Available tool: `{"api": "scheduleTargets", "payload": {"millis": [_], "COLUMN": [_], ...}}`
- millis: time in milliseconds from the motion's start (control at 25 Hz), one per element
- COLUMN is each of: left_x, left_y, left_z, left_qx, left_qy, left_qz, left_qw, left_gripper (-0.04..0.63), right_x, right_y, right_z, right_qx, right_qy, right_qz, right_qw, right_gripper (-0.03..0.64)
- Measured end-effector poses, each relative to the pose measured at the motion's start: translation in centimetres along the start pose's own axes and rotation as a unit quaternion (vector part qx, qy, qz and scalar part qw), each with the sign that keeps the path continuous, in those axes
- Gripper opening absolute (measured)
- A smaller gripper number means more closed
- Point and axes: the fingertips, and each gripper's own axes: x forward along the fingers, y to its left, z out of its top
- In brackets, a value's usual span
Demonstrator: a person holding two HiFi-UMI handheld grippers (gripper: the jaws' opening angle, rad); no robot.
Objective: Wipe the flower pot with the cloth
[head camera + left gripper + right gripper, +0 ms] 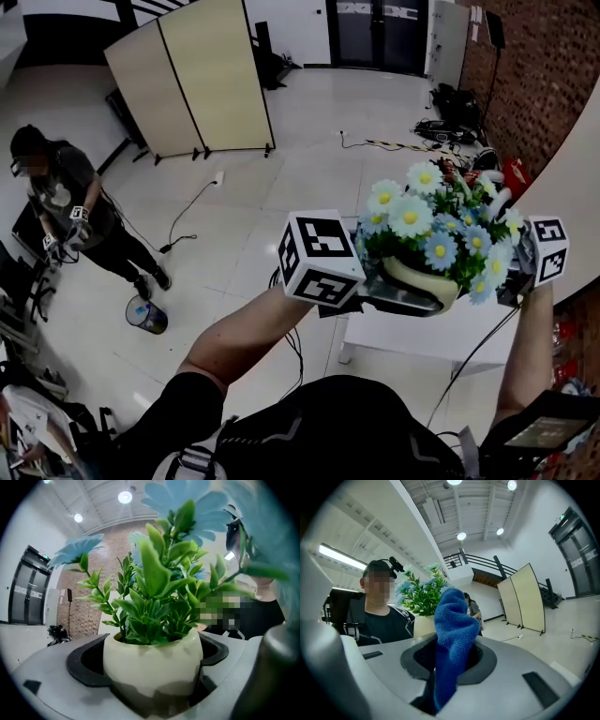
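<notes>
Over at 9 o'clock in the head view a second person (58, 197) is standing on the floor, with a small bin (147, 315) near their feet at 5 o'clock of them. A folding screen (192, 75) is standing up at 11 o'clock.

Moving right, the left gripper (398, 295) is reaching out past mid-frame. Its own view is showing the jaws closing on both flanks of the white pot (152, 665), pinching it low on its belly. The pot is sitting upright between them, green leaves (154, 597) crowding upward and pale blue flowers (77, 550) spreading at 12 o'clock.

In the head view the pot (419, 277) is showing at about 4 o'clock of centre, daisies (436, 225) fanning over it. A white table (422, 339) is lying below at 6 o'clock.

Furthest right, the right gripper (517, 277) is sitting at 3 o'clock of the pot, just beside the blooms. Its jaws are clamping a blue cloth (452, 630), which is bunching up out of them. In that view the pot is peeking out at 10 o'clock of the cloth. Whether cloth and pot are touching, I cannot tell.
</notes>
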Motion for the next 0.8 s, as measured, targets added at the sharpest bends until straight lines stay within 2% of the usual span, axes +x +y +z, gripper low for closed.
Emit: {"api": "scheduleTargets", "payload": {"millis": [160,280,440,560,680,800], "left_x": [0.2,0.3,0.7,0.8,1.2,1.1], "left_y": [-1.1,0.3,2.3,2.7,2.7,2.6], "left_z": [-1.0,-1.3,-1.6,-1.9,-1.9,-1.9], "left_qx": [0.009,0.005,-0.002,0.002,0.003,-0.003], "left_qy": [0.012,0.013,0.012,0.017,0.010,0.001], "left_qz": [-0.013,-0.011,0.009,0.027,0.027,0.025], "left_qw": [0.9998,0.9998,0.9999,0.9995,0.9996,0.9997], "left_gripper": [0.561,0.561,0.561,0.561,0.561,0.561], "right_x": [0.0,-0.6,-0.7,0.8,2.7,2.6], "right_y": [1.4,1.5,3.5,5.7,7.2,7.4], "right_z": [-1.7,-1.9,-1.9,-1.9,-1.8,-1.7], "right_qx": [-0.007,-0.013,-0.019,-0.020,-0.026,-0.019], "right_qy": [0.001,0.005,-0.004,0.009,0.031,0.032], "right_qz": [-0.041,-0.056,-0.058,-0.058,-0.055,-0.057], "right_qw": [0.999,0.998,0.998,0.998,0.998,0.998], "right_gripper": [0.077,0.077,0.077,0.077,0.077,0.077]}}
